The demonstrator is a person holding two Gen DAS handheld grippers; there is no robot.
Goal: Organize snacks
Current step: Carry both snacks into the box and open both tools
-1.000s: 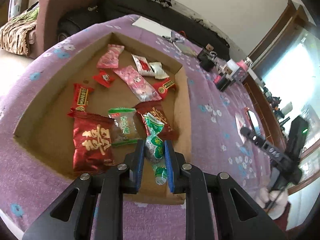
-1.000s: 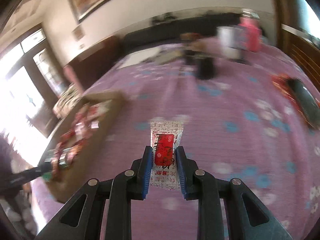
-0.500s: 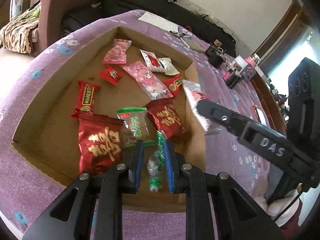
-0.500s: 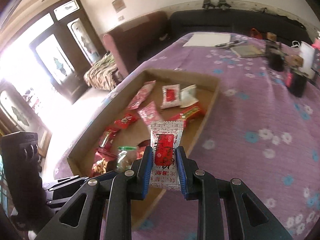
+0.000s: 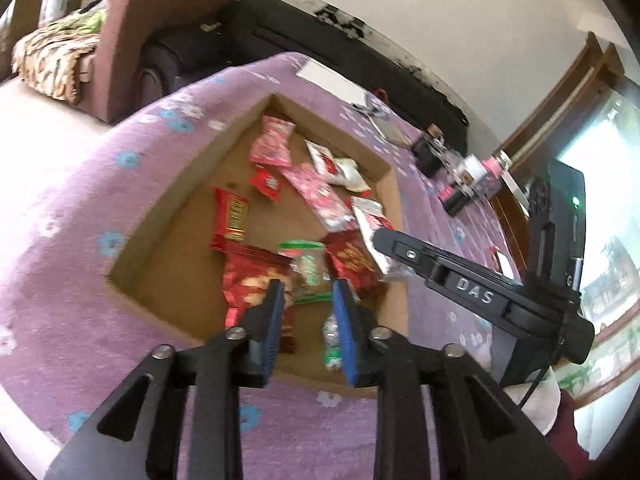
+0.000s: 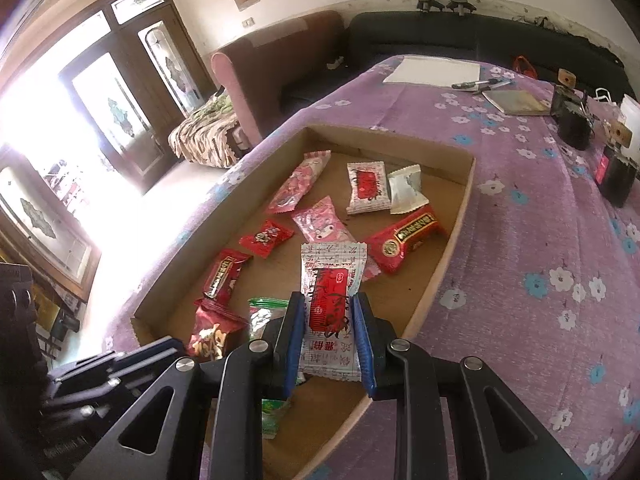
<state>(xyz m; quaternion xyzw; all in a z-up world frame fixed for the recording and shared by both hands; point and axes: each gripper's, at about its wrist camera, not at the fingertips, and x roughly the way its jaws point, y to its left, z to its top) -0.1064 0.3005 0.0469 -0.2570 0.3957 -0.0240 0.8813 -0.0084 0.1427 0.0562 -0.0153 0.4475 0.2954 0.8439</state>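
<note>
A shallow cardboard box (image 6: 464,200) on a purple flowered tablecloth holds several wrapped snacks. My right gripper (image 6: 328,320) is shut on a white-and-red snack packet (image 6: 330,280) and holds it above the box's near right part; it also shows in the left wrist view (image 5: 370,220). My left gripper (image 5: 308,308) is open and empty above the box's near edge. A green-and-clear candy (image 5: 332,340) lies in the box just below it, by the right finger. The box also shows in the left wrist view (image 5: 396,208).
Beyond the box lie a white sheet of paper (image 6: 434,70), pens, a notebook (image 6: 514,102) and dark small containers (image 6: 572,120). A black sofa (image 6: 460,36) and a maroon armchair (image 6: 280,60) stand behind the table.
My left gripper has opened and let go of the green candy, which now lies in the box. My right gripper has carried the white-and-red packet from the tablecloth to over the box.
</note>
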